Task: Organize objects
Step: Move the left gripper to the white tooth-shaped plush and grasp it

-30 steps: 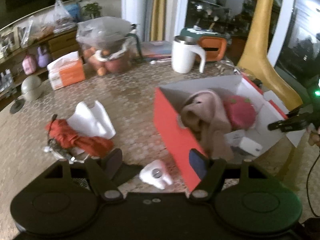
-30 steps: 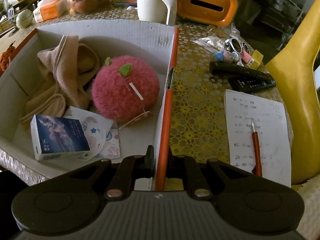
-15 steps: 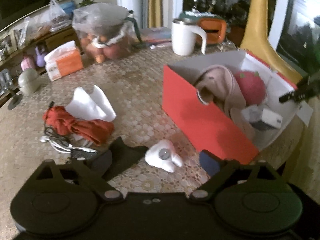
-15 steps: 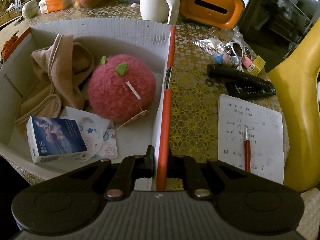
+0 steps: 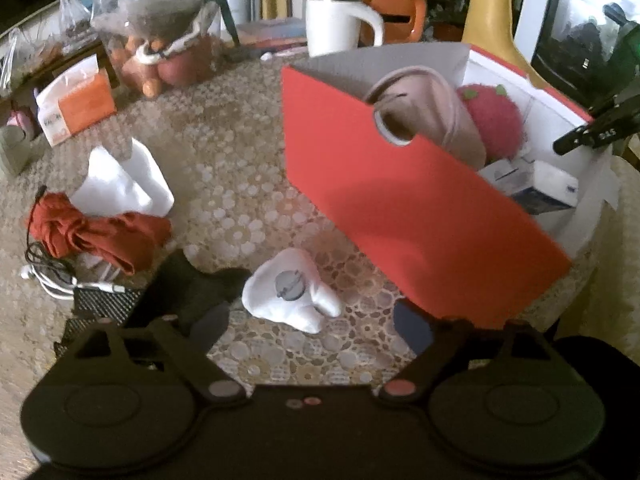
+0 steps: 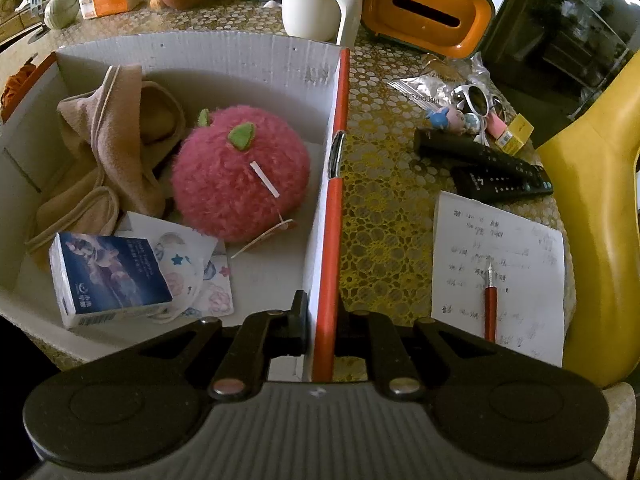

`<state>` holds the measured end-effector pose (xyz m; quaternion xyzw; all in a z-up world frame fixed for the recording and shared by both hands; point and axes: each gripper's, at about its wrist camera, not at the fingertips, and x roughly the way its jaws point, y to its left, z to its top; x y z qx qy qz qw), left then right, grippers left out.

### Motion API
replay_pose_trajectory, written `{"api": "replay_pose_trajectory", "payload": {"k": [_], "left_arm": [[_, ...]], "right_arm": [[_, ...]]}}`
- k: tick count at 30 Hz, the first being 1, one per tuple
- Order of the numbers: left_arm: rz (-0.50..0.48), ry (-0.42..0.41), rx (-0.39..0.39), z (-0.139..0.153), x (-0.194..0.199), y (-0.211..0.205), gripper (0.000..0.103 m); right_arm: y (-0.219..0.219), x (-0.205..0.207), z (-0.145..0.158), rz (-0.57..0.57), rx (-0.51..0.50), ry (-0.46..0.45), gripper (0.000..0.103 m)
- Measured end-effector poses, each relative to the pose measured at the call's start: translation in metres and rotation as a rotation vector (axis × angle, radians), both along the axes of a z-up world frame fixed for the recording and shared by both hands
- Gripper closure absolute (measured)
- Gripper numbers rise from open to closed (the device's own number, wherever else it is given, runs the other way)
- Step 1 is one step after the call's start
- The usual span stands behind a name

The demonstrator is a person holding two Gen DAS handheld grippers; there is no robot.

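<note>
My right gripper (image 6: 320,320) was clamped tight on the side wall of the box (image 6: 334,216), one finger inside the white wall and one outside on the red face, down at 6 o'clock in its own view. My left gripper (image 5: 310,326) hung wide open with nothing in it, low over the table (image 5: 224,152), and the white toy (image 5: 290,292) lay just ahead between its fingers at 12 o'clock, not yet touched. The risk, as I judged it, was the thin cardboard: held by one wall only, the box could bend or swing at my pinch, and its near corner already sat at the table's edge, so a careless pull might tip it off. The left jaws could also miss the toy's rounded, lumpy body and squeeze it sideways toward the black cloth (image 5: 188,284) beside it at 10 o'clock. The toy looked soft and white, with a grey round disc on top. The box was red outside and white inside, open-topped, and held a beige wrap (image 6: 104,152), a pink plush (image 6: 240,176) and a blue carton (image 6: 108,276). A red cloth (image 5: 100,232) and cables (image 5: 52,272) waited at 9 o'clock.
</note>
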<state>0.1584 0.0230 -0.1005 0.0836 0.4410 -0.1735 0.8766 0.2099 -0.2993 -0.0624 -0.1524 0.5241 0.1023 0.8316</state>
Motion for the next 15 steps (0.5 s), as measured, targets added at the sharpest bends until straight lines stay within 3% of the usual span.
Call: {"api": "replay_pose_trajectory", "payload": {"k": [10,15], "left_arm": [[0.024,0.013,-0.003,-0.010,0.011,-0.002,0.030],[0.044,0.018,0.002,-0.012,0.015,-0.001,0.048]], "right_arm": [[-0.002,0.007,-0.002,-0.012,-0.006,0.001,0.091],[-0.001,0.007,-0.002,-0.012,-0.011,0.002,0.091]]}}
